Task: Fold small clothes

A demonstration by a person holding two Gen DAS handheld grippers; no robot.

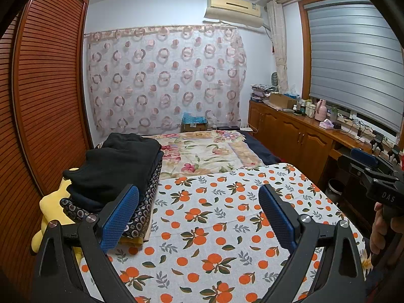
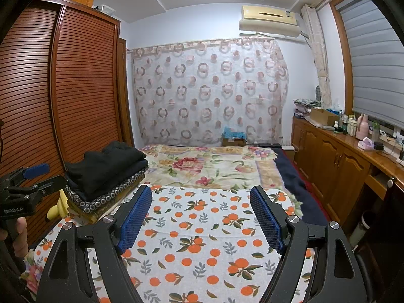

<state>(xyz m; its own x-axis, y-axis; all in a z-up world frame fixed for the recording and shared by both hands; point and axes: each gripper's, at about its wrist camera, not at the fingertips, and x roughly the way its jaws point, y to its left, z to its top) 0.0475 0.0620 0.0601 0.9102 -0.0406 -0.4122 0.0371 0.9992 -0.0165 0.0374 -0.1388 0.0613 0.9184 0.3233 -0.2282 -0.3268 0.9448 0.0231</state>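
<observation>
Bedroom walls, a slatted brown wardrobe and a ring-patterned curtain framed a bed (image 2: 209,166) covered by a floral quilt. On it lay a white orange-printed cloth (image 1: 214,217), spread flat. At nine o'clock of that cloth sat a stack of folded dark clothes (image 1: 118,169), likely finished work, touching the cloth's edge.

A sweep toward nine o'clock could topple that stack, and a shallow pinch could catch the quilt underneath or let the thin fabric slip.

Both left tongs (image 1: 199,217) and right tongs (image 2: 202,217) hung spread wide above the cloth, holding and touching nothing.
</observation>
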